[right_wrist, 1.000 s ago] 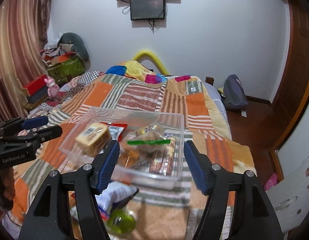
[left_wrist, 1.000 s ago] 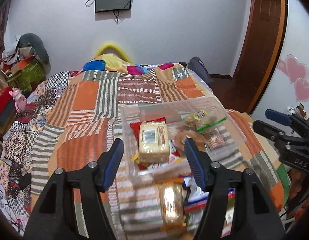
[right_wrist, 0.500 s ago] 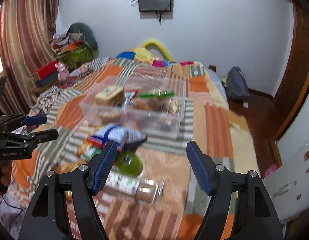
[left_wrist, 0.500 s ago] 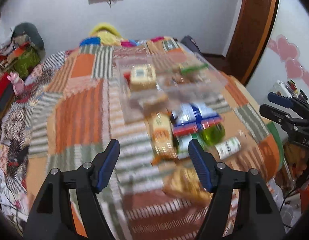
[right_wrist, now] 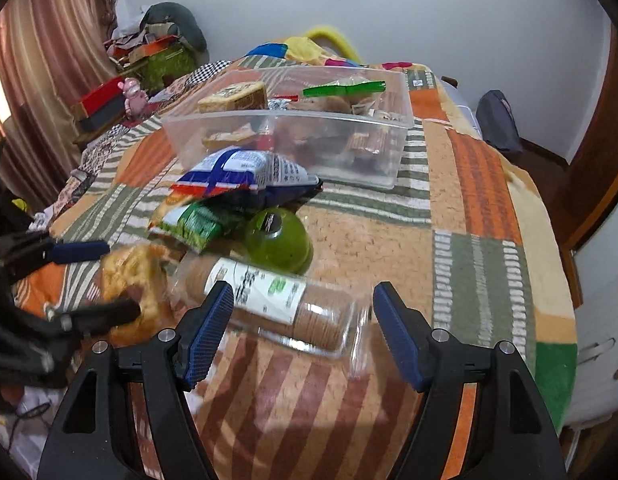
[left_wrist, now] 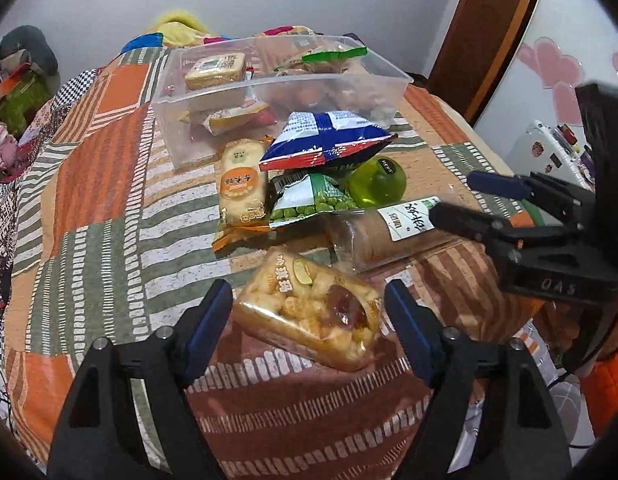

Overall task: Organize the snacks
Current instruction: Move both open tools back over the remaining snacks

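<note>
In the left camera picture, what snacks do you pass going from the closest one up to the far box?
Puffed snack bag → cracker pack → blue chip bag → clear box.

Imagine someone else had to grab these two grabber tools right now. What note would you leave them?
Left gripper: open, straddling the puffed-snack pack, not closed on it.
Right gripper: open, over the cracker sleeve, empty.
Done: the clear bin on the quilt already holds several snacks.
Left: puffed-snack pack, cracker sleeve, green jar, pea bag, blue chip bag and orange biscuit pack lie in front of the bin.
</note>
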The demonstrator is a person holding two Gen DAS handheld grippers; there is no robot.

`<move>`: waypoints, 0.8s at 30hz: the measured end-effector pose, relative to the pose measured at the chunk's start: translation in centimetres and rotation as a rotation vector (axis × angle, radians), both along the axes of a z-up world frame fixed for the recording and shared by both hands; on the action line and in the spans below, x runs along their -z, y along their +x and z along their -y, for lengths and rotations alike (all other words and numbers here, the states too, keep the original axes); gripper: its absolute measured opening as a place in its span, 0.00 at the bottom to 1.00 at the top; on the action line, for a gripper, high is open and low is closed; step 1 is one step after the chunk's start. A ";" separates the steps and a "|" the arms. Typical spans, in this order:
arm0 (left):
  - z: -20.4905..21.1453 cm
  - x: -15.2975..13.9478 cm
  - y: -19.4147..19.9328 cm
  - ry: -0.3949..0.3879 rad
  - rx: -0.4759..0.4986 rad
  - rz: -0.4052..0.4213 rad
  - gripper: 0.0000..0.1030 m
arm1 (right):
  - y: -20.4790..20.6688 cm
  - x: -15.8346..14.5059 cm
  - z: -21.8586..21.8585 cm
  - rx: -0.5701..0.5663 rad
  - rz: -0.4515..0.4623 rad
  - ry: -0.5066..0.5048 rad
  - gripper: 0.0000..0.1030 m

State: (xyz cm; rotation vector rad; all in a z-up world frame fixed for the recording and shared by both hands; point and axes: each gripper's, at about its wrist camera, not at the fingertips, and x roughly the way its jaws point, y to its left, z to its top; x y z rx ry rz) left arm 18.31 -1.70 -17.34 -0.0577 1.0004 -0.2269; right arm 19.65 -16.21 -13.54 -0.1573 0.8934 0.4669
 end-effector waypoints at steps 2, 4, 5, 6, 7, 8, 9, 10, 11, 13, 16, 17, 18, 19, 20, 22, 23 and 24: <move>-0.1 0.3 0.3 -0.002 -0.003 -0.004 0.80 | 0.7 0.2 0.0 0.027 0.004 0.006 0.67; -0.4 0.7 0.5 -0.011 -0.001 -0.008 0.81 | 1.3 0.5 0.3 0.063 0.004 0.005 0.67; -0.6 0.8 0.5 -0.017 0.001 -0.010 0.82 | 1.7 0.8 0.5 0.083 0.000 -0.001 0.67; -0.8 0.9 0.6 -0.020 0.000 -0.009 0.83 | 2.1 1.1 0.7 0.096 -0.010 -0.009 0.66; -1.2 0.9 0.6 -0.015 -0.001 -0.006 0.83 | 2.5 1.5 0.9 0.107 -0.021 -0.021 0.66; -1.4 0.9 0.6 -0.009 -0.001 -0.003 0.84 | 2.7 1.8 1.2 0.121 -0.028 -0.028 0.66; -1.7 0.8 0.5 0.000 -0.004 0.002 0.84 | 2.8 2.0 1.7 0.130 -0.037 -0.025 0.66; -2.0 0.7 0.5 0.009 -0.008 0.006 0.84 | 2.8 2.1 2.0 0.131 -0.049 -0.012 0.66; -2.4 0.7 0.5 0.016 -0.012 0.007 0.84 | 2.7 2.1 2.5 0.127 -0.070 0.010 0.66; -3.2 0.7 0.5 0.040 -0.024 0.003 0.84 | 2.2 2.0 2.9 0.122 -0.082 0.021 0.66; -4.2 0.7 0.3 0.035 -0.045 -0.003 0.84 | 0.9 1.9 3.1 0.106 -0.087 0.015 0.66; -4.5 0.6 0.2 0.023 -0.053 -0.004 0.84 | 0.5 1.8 3.2 0.100 -0.092 0.019 0.66; -4.8 0.5 0.1 0.008 -0.059 -0.004 0.84 | 0.1 1.8 3.2 0.093 -0.098 0.022 0.66; -4.8 0.4 0.1 -0.005 -0.063 -0.004 0.84 | -0.3 1.8 3.3 0.088 -0.104 0.024 0.66; -4.9 0.3 0.1 -0.022 -0.069 -0.005 0.84 | -0.3 1.9 3.3 0.082 -0.110 0.026 0.66; -4.7 0.2 0.3 -0.049 -0.075 -0.009 0.84 | -0.4 1.8 3.2 0.065 -0.120 0.025 0.66; -4.5 0.2 0.4 -0.056 -0.076 -0.010 0.84 | -0.6 1.6 3.1 0.060 -0.114 0.022 0.66; -4.3 0.2 0.6 -0.060 -0.076 -0.011 0.84 | -0.8 1.3 3.0 0.058 -0.103 0.026 0.67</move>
